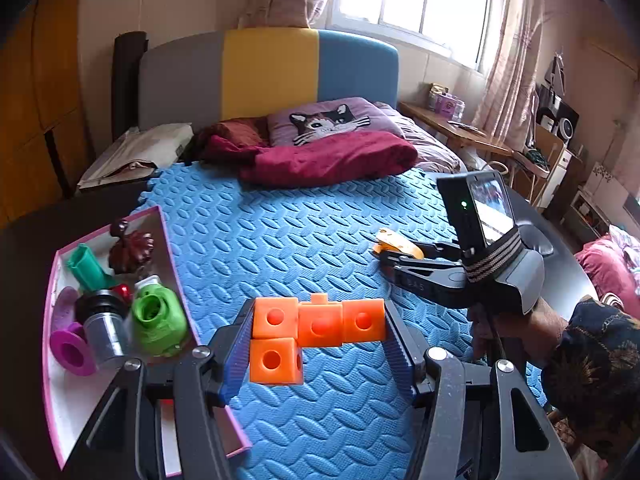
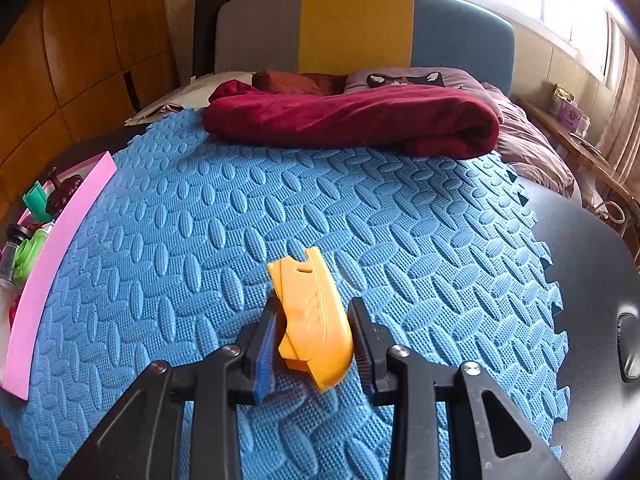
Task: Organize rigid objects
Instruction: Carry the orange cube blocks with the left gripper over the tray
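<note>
Here the left tongs [image 1: 318,340] tilt down, squeezing orange blocks [image 1: 316,332] at lower middle; the right tongs [image 2: 314,344] pinch a yellow piece [image 2: 310,316].

Orange linked cubes [image 1: 316,330], yellow plastic piece [image 2: 310,316], blue woven-pattern foam mat [image 1: 304,232], pink tray [image 1: 56,280]

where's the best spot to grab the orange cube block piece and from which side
Grip the orange cube block piece across the two outer end faces of its three-cube row, coming in from the near side with one pad on each end. Those faces are flat and parallel, while the fourth cube hangs below at one end. The left claw holds it this way, lifted off the blue foam mat.
</note>
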